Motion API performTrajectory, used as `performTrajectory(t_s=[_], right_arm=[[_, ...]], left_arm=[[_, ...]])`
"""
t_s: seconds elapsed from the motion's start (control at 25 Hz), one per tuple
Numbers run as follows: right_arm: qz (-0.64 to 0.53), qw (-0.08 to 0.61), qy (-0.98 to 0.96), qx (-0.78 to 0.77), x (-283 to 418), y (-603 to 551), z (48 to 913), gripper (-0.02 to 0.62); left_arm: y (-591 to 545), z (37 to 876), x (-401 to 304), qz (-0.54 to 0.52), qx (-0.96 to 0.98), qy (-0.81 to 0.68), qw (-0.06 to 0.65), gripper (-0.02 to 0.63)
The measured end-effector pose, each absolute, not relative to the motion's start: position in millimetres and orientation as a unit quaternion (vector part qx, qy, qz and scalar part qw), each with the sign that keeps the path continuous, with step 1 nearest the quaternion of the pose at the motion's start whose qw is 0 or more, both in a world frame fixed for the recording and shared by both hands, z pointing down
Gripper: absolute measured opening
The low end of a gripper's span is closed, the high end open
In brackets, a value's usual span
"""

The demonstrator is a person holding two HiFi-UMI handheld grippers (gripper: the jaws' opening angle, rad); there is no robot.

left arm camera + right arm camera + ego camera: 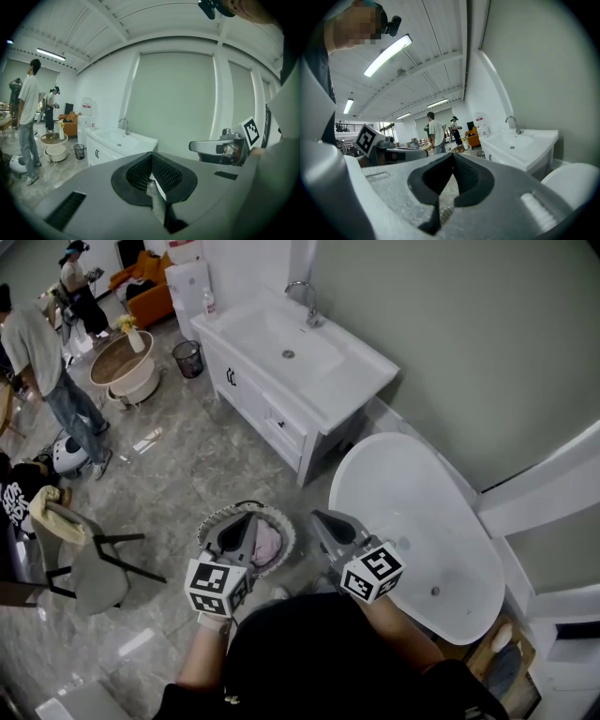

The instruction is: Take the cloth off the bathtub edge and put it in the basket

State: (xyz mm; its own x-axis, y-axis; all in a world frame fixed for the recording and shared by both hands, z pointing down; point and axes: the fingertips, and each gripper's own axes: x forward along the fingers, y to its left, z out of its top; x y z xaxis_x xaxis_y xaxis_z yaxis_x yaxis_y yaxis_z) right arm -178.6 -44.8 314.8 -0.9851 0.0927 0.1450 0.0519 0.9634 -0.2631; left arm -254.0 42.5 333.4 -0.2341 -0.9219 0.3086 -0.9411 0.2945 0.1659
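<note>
The cloth point(267, 546) is seen lying bunched inside the basket point(281, 519), which is set on the floor just beside the bathtub point(412, 502), presumably so that the carry from the rim is short. No cloth is seen on the visible bathtub edge, so the task is judged to be done. Both tools are held side by side above the basket, close to the person's body and pointed nearly level into the room, a posture judged to be one of rest and not of reach. The left tool point(151, 174) is clenched, its pads met with nothing between them. The right tool point(452, 172) is likewise clenched and empty, and nothing is touched by either.
</note>
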Motion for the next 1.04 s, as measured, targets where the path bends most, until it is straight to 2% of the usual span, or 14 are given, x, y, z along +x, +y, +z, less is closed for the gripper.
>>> performTrajectory(t_s=[1.04], right_arm=[[0.146,0.081,-0.984,-0.059,-166.0,-82.7,314.9,-0.005]], left_arm=[[18.9,336.7,-232.8,0.038,0.564,-0.804,0.187,0.014]])
